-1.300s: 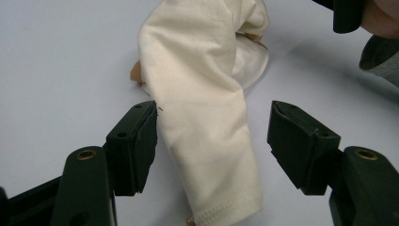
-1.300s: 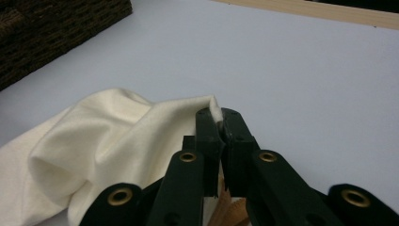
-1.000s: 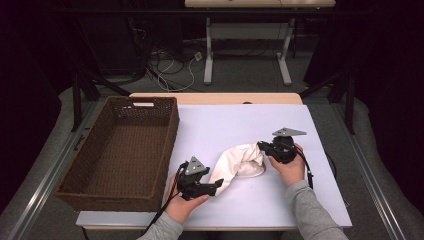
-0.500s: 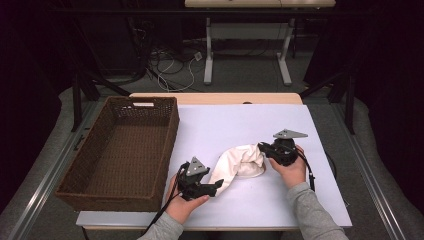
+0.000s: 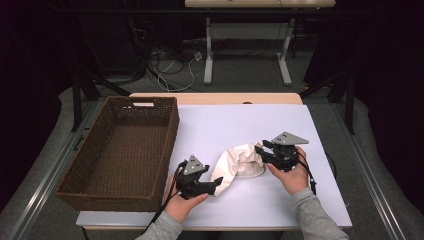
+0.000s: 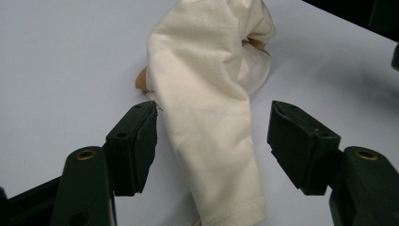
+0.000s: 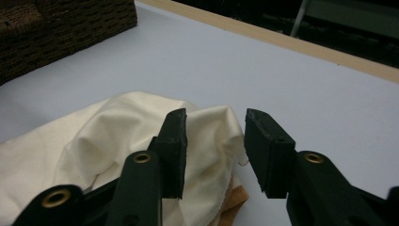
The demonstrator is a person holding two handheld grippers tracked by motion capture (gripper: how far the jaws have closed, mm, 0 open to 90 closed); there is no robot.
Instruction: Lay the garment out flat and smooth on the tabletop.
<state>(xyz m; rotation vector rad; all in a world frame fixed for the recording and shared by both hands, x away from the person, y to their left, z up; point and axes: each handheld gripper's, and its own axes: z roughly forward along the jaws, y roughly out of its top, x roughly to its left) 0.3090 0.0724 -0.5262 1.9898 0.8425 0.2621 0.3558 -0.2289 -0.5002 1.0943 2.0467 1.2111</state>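
I'm working over a rectangular table with a pale lavender-white top (image 5: 240, 125) and a light wooden edge along its far side. A dark brown woven wicker basket (image 5: 107, 187), rectangular and deep, sits on its left portion, overhanging the left edge. A crumpled cream-white cloth (image 5: 235, 165) lies on the top near the front, right of the basket and apart from it.
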